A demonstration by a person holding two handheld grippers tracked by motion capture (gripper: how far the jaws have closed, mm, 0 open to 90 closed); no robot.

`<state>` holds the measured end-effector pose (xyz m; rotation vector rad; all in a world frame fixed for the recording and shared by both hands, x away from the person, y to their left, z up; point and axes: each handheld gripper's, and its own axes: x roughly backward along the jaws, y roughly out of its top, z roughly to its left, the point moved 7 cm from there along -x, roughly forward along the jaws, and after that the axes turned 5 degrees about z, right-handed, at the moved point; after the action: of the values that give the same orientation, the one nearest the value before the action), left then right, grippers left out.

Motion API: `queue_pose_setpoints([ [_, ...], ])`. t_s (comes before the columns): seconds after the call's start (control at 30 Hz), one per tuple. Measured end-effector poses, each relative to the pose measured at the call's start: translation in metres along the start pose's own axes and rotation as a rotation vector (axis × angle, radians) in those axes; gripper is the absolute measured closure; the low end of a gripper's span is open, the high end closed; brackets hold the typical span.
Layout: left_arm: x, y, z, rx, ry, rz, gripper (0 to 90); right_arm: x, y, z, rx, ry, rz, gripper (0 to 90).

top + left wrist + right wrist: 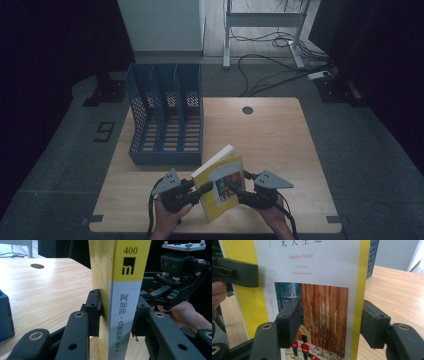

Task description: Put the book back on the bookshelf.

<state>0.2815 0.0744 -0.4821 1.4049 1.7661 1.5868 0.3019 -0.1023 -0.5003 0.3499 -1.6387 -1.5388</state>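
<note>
So I've got the paperback point(222, 186) standing on its bottom edge near the front of the wooden table point(280, 135), tilted a bit, pinched between both my tools.

My left gripper point(117, 315) straddles the spine end: one pad is flat on the yellow cover side, the other sits by the far cover. No earlier picture to compare, so I'll just say those jaws look snug around the book's thickness; honestly I can't quite tell from this angle if the right-hand pad is actually pressing or just touching.

My right gripper point(332, 325) comes at the front cover from the other side. Its jaws stand apart, one pad in front of the cover art, the other off past the book's yellow edge, so it looks like it's clamped across the fore edge, though the contact itself is hidden.

Room-wise: the blue file rack point(167, 115) stands just behind and left of the book, near but not touching. Bare tabletop stretches right and back toward the round cable hole point(247, 110).

Both my hands come in low from the front edge, grippers angled inward toward each other, roughly level.
</note>
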Motion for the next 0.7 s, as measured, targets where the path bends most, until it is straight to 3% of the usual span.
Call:
queue_pose_setpoints([
  [0.33,-0.0047,0.0017,-0.0067,-0.013,-0.002,0.0,68.7,-0.0014,-0.0009,0.0001,0.006,-0.002,0.001,38.2],
  [0.43,-0.0055,0.0019,-0.0074,-0.017,0.013,-0.002,69.6,-0.0019,-0.001,0.0007,0.008,-0.002,0.001,38.3],
  [0.53,-0.0036,0.0019,-0.0041,-0.006,0.057,-0.003,73.2,-0.0008,-0.0008,0.0008,0.011,0.005,-0.002,39.5],
  [0.7,-0.0027,0.0014,-0.001,0.019,0.063,-0.008,74.9,-0.0015,-0.0014,0.0009,0.018,0.005,0.0,39.2],
])
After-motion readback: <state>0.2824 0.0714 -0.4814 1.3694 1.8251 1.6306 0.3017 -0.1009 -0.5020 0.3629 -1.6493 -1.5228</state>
